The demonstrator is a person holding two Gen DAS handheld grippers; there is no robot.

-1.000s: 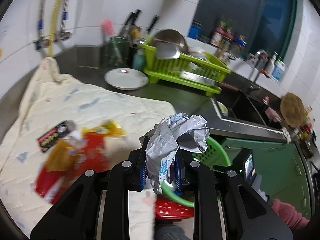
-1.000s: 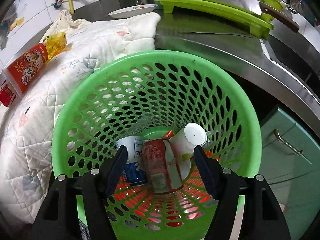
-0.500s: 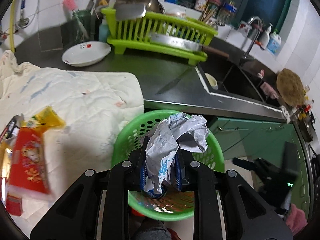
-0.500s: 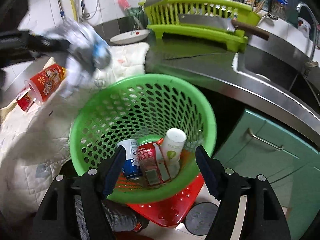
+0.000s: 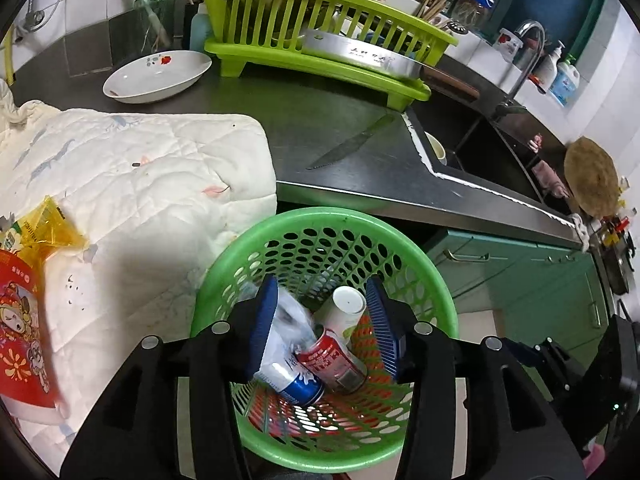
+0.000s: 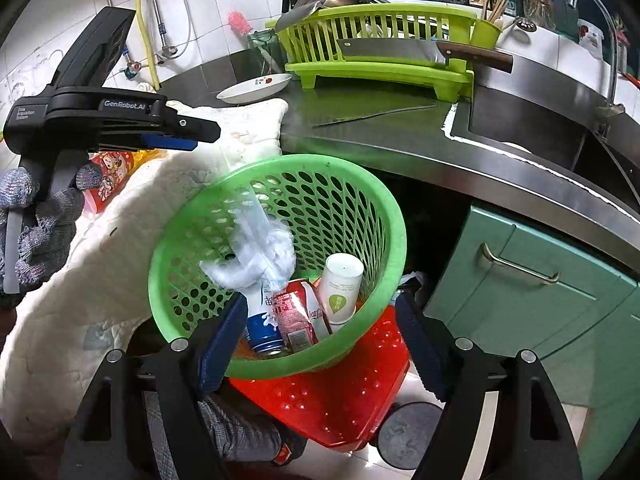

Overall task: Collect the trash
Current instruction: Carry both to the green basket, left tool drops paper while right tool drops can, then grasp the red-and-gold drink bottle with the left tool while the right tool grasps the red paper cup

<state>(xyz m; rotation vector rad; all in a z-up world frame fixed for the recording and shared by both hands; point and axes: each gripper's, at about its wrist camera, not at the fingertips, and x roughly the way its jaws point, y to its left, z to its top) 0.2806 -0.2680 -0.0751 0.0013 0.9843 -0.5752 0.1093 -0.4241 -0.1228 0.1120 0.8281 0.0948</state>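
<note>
Two grippers: both are seen with jaws spread wide, nothing held.
Left gripper [image 5: 320, 320]: it is poised above the green basket [image 5: 436, 280], nothing between its blue pads [image 5: 262, 320].
Crumpled wrapper [image 6: 256, 248]: blurred, it is seen inside the basket below the left gripper [image 6: 188, 136], clear of its pads.
Basket contents: a blue-and-white can [image 6: 260, 320], a red can [image 6: 296, 316] and a white cup [image 6: 342, 284] are gathered at the bottom.
Right gripper [image 6: 320, 348]: it is positioned around the near rim of the basket, jaws on either side.
Snack packet [image 5: 24, 320]: it is left on the quilt [image 5: 140, 168], to the left of the left gripper.
</note>
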